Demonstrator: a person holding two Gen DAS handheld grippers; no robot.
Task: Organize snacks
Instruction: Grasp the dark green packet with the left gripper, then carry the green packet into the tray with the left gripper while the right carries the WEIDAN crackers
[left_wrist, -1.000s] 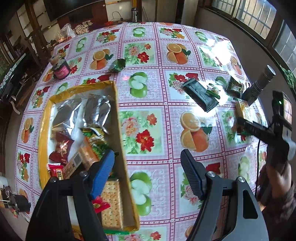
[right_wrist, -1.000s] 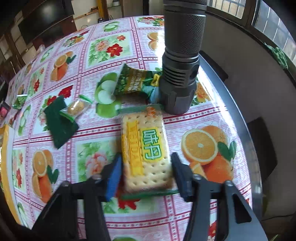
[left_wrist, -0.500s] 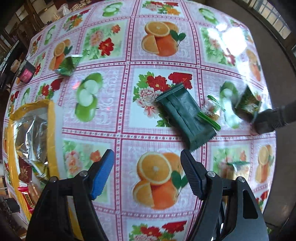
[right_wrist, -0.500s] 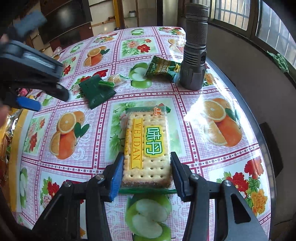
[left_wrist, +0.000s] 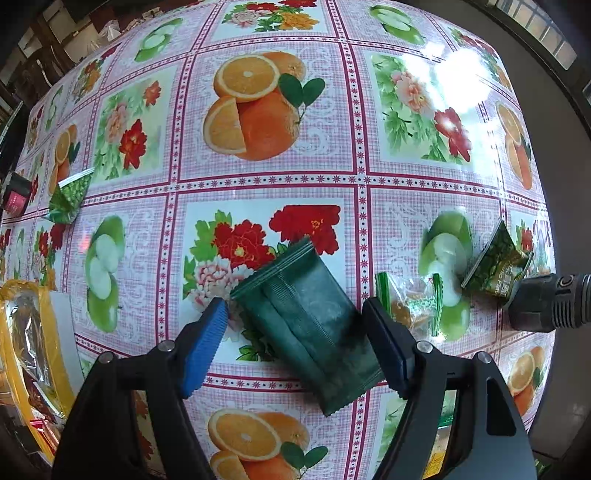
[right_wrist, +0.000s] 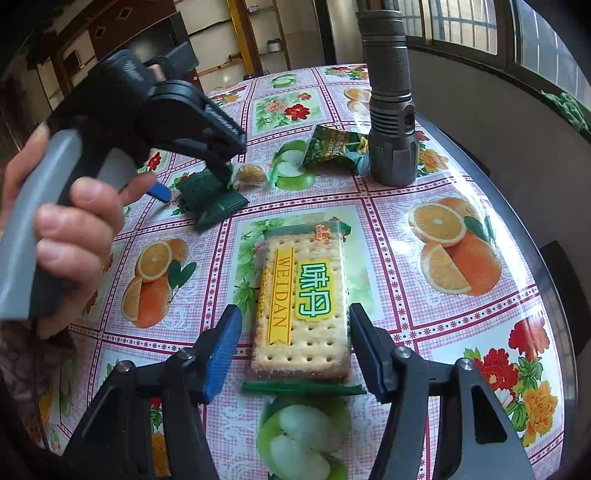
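Fruit-and-flower oilcloth covers the surface (left_wrist: 280, 192), and there's work left. The yellow box (left_wrist: 13, 332) at the left edge already holds some packets, but five snacks lie loose: one dark green packet (left_wrist: 314, 328), one cracker pack (right_wrist: 303, 306), one small candy (left_wrist: 410, 306), two green pouches (left_wrist: 495, 266) (left_wrist: 68, 197). One flashlight (right_wrist: 391, 110) stands by. The left tool (left_wrist: 295, 347) is spread around the dark green packet, not gripping. The right tool (right_wrist: 295, 347) has just been opening, the cracker pack loose between its jaws.
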